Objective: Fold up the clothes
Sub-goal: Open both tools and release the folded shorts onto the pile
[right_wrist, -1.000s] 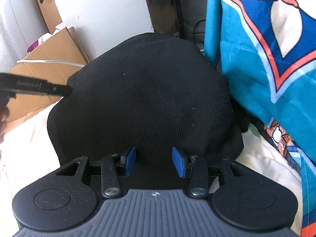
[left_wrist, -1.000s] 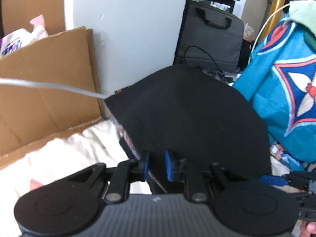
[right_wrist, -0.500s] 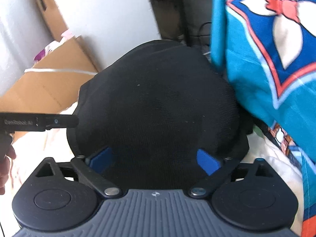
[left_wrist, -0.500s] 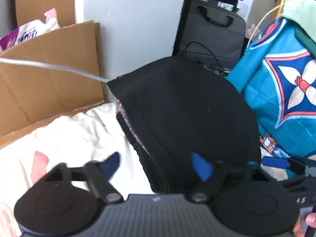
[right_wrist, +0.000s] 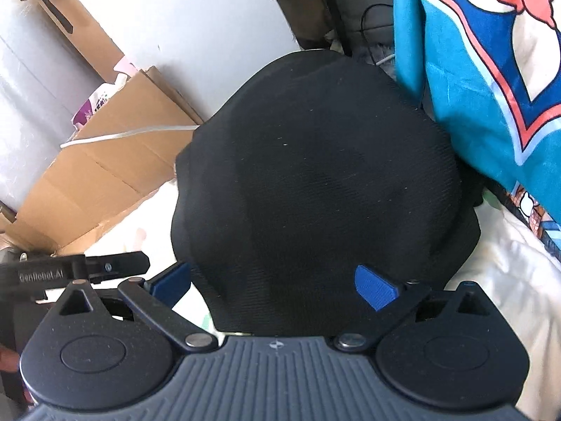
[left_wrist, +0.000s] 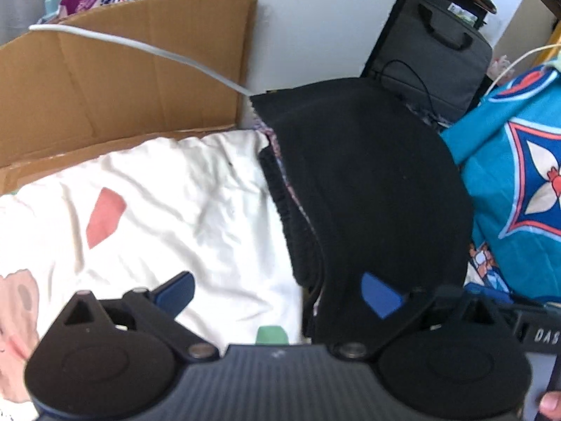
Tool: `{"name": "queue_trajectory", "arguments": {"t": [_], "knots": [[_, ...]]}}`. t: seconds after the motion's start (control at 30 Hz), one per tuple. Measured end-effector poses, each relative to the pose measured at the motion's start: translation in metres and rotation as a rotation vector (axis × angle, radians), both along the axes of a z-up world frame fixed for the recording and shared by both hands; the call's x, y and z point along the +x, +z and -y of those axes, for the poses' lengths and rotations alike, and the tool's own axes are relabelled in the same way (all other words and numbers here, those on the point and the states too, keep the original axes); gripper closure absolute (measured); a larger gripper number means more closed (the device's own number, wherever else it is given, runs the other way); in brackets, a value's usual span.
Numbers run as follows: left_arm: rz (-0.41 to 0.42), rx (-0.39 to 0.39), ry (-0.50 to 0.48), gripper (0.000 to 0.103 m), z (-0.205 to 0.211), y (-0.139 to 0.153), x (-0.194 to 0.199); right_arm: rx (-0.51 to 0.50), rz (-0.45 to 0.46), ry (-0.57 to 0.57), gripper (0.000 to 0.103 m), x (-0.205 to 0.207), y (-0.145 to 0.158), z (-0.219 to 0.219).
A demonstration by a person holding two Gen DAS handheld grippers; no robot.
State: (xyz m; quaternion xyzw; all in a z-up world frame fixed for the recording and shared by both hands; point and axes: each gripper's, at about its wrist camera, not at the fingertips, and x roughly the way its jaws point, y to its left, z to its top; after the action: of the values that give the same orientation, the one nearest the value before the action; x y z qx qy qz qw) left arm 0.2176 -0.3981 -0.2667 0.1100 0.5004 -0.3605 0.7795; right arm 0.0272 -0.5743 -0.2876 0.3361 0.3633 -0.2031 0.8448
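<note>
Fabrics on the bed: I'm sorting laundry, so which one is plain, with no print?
The black garment, folded in the middle. The white sheet under it has pink shapes, and the blue blanket beside it carries a cartoon pattern.

Bright daylight — white wall (left_wrist: 315, 17) near glare; fisheye bends the edges, black garment (right_wrist: 315, 182) loses detail.

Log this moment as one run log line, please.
task: fold clothes | left gripper: opening, off garment | right gripper: open, empty | black knit garment: folded on white bedsheet
</note>
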Motion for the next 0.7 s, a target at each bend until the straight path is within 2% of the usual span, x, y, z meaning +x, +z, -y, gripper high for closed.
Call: {"name": "queue_trajectory", "arguments": {"t": [0.37, 0.7], "knots": [[-0.006, 0.007, 0.074, 0.000, -0.029, 0.029, -0.011, 0.010, -0.075, -0.011, 0.000, 0.006, 0.021, -0.010], [0.006, 0.081, 0.108, 0.000, -0.057, 0.066, -0.018, 0.026, -0.143, 0.047, 0.000, 0.023, 0.052, -0.042]]}}
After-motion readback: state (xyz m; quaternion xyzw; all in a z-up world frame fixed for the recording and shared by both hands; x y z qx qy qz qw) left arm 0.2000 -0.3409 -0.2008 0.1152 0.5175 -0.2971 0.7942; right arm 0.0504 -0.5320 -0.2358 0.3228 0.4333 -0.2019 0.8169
